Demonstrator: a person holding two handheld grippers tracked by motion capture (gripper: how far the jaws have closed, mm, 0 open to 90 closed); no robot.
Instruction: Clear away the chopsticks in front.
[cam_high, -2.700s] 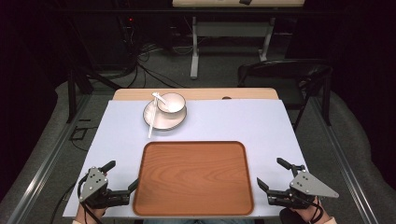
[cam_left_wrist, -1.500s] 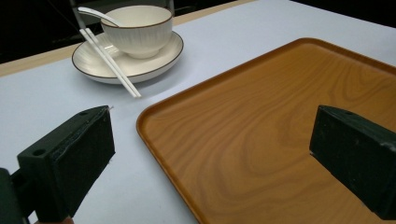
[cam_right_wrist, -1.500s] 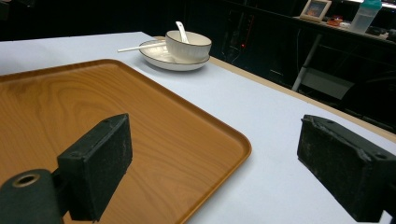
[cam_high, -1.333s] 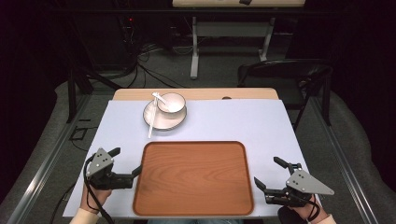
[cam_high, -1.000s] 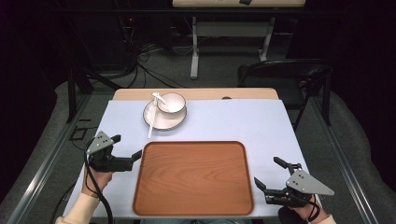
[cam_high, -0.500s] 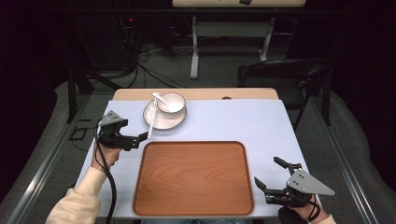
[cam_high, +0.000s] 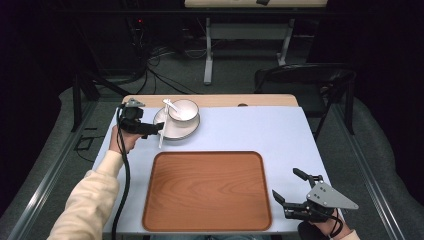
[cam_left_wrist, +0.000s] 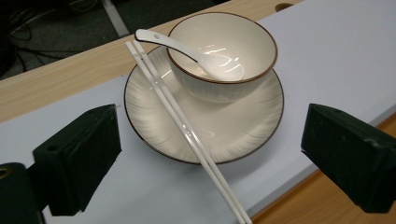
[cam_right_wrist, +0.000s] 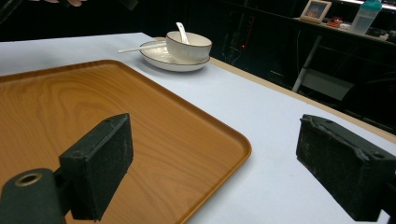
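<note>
At the far left of the pale blue surface (cam_high: 250, 130), the left gripper (cam_high: 150, 128) hovers beside a white plate (cam_high: 170, 131), its jaws spread wide toward the plate's near rim. A white bowl (cam_high: 183, 110) with a thin dark rim stands on the plate, a white ceramic spoon (cam_left_wrist: 187, 46) resting inside it with its handle over the edge. A pair of white chopsticks (cam_left_wrist: 187, 130) lies across the plate's left side, the tips reaching past its rim toward the empty wooden tray (cam_high: 207, 190). The right gripper (cam_high: 295, 195) rests low at the near right corner just beside the tray, jaws likewise spread.
</note>
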